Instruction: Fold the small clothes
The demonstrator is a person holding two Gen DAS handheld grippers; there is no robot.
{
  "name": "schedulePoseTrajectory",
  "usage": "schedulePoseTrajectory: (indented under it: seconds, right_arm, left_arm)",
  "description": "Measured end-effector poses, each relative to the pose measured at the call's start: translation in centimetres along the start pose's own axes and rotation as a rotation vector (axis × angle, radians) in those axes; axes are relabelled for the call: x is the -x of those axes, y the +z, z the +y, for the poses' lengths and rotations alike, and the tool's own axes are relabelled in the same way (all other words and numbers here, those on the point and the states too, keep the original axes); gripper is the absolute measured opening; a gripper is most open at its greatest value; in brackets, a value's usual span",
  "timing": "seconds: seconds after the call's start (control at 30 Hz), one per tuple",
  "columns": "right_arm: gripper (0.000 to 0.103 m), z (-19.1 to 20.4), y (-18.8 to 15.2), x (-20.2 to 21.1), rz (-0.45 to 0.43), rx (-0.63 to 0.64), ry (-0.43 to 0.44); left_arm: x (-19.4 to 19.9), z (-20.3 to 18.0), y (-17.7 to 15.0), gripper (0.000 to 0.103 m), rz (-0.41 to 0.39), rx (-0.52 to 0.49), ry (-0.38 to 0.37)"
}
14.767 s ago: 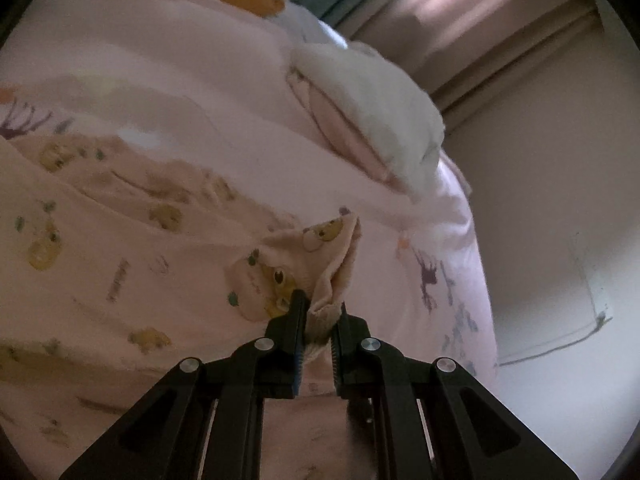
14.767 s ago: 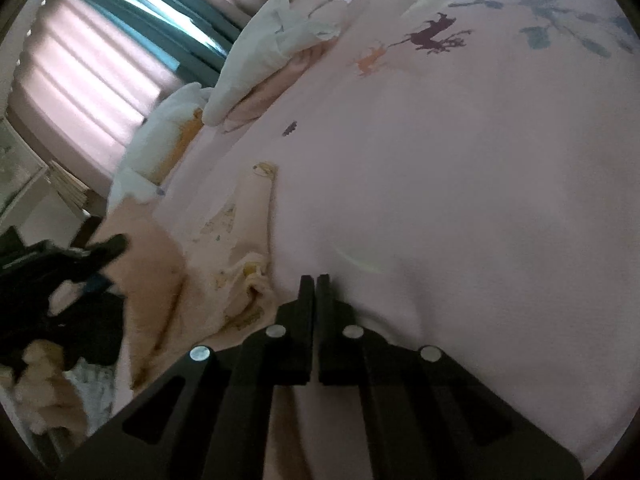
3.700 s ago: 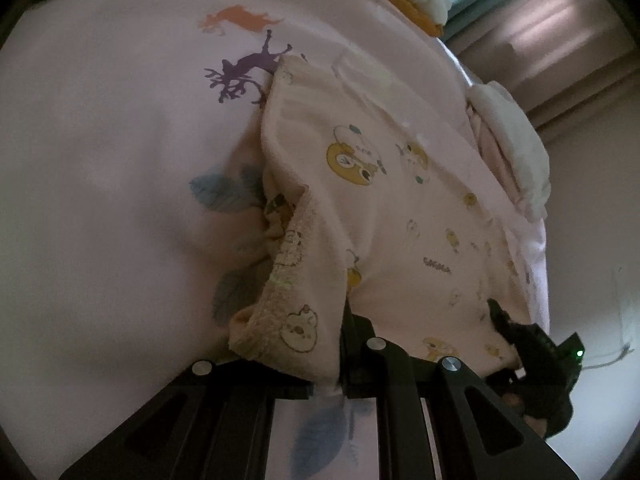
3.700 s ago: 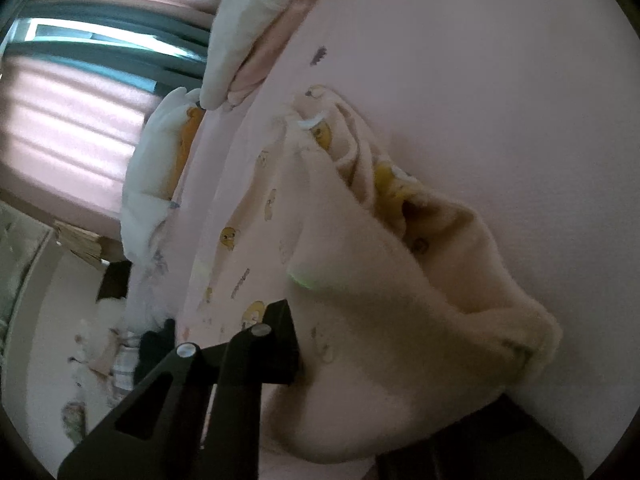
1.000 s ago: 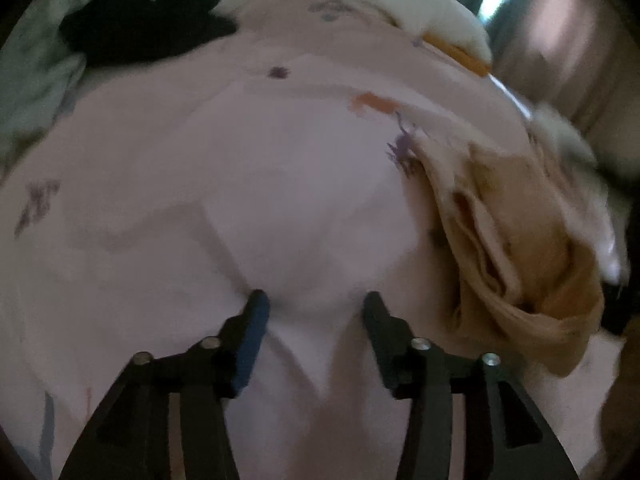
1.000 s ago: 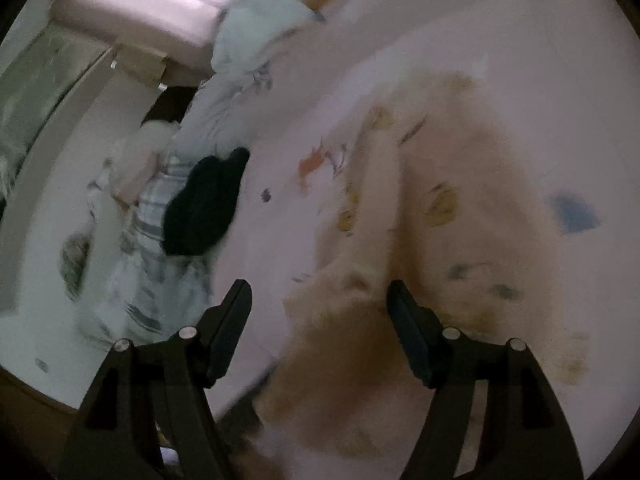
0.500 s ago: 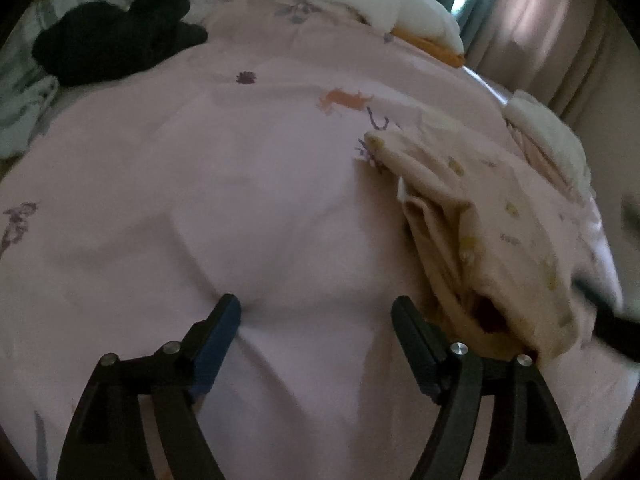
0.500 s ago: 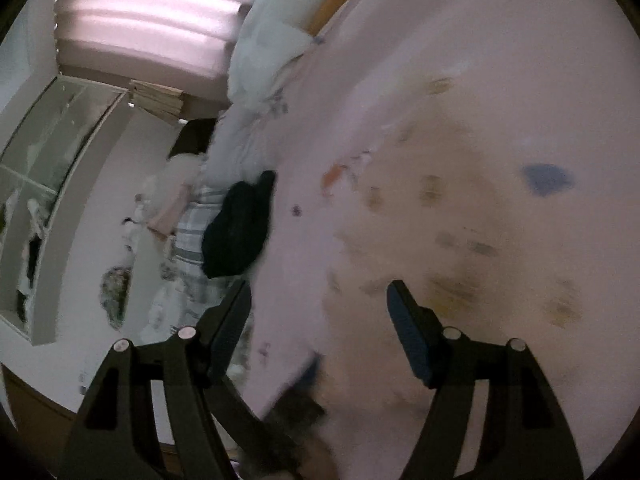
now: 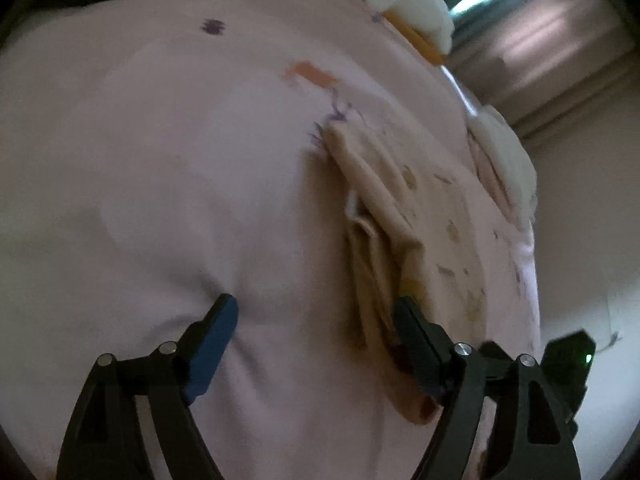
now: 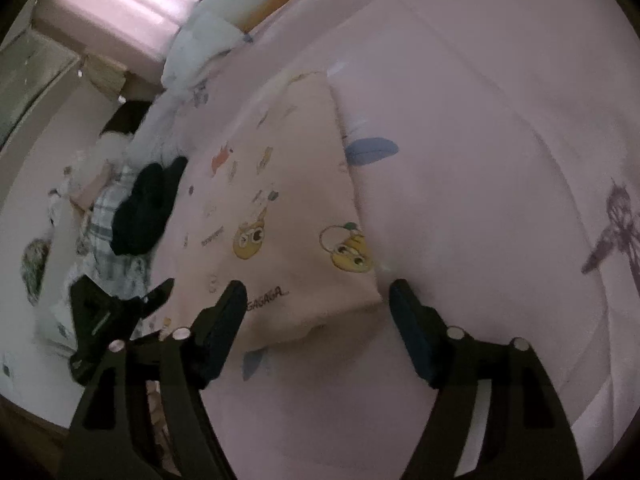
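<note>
A small cream garment with yellow cartoon prints (image 10: 280, 216) lies folded on the pink printed bedsheet (image 10: 480, 128). In the left wrist view it shows as a stack of folded layers (image 9: 384, 240) right of centre. My left gripper (image 9: 312, 316) is open and empty, low over the sheet, its right finger at the garment's near left edge. My right gripper (image 10: 316, 300) is open and empty, its jaws on either side of the garment's near right corner. The left gripper also shows in the right wrist view (image 10: 108, 320).
A black garment (image 10: 144, 208) and plaid cloth (image 10: 104, 220) lie at the bed's far side. White and orange pillows (image 9: 416, 12) sit near the curtains. A white and pink folded pile (image 9: 504, 160) lies beyond the garment. The bed edge and wall are at right.
Both grippers, which held the garment earlier, are open and have closed in on its near edges in the last second. The garment now lies flat in folded layers.
</note>
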State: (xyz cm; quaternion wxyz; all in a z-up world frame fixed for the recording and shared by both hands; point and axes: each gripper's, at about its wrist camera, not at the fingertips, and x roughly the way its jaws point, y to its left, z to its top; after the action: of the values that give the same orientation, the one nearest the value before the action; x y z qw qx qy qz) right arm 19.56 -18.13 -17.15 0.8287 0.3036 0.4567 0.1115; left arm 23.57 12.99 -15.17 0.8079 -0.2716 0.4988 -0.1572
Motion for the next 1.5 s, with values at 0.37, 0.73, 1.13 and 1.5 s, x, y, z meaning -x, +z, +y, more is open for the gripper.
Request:
schedulePoseTrajectory:
  seconds: [0.37, 0.73, 1.13, 1.5]
  right_arm:
    - [0.077, 1.0, -0.4, 0.4, 0.004, 0.066, -0.086]
    - [0.079, -2.4, 3.0, 3.1, -0.013, -0.066, 0.013]
    - [0.078, -0.7, 5.4, -3.8, 0.085, -0.127, 0.109]
    - [0.036, -3.7, 5.3, -3.9, 0.105, -0.167, 0.184]
  left_arm:
    - [-1.3, -0.1, 1.6, 0.085, 0.178, 0.128, -0.231]
    - [-5.8, -3.2, 2.8, 0.085, 0.262, 0.124, -0.265]
    - [-9.6, -6.6, 4.2, 0.089, 0.324, 0.027, -0.367]
    - [-9.3, -3.9, 3.4, 0.038, 0.245, 0.052, -0.299]
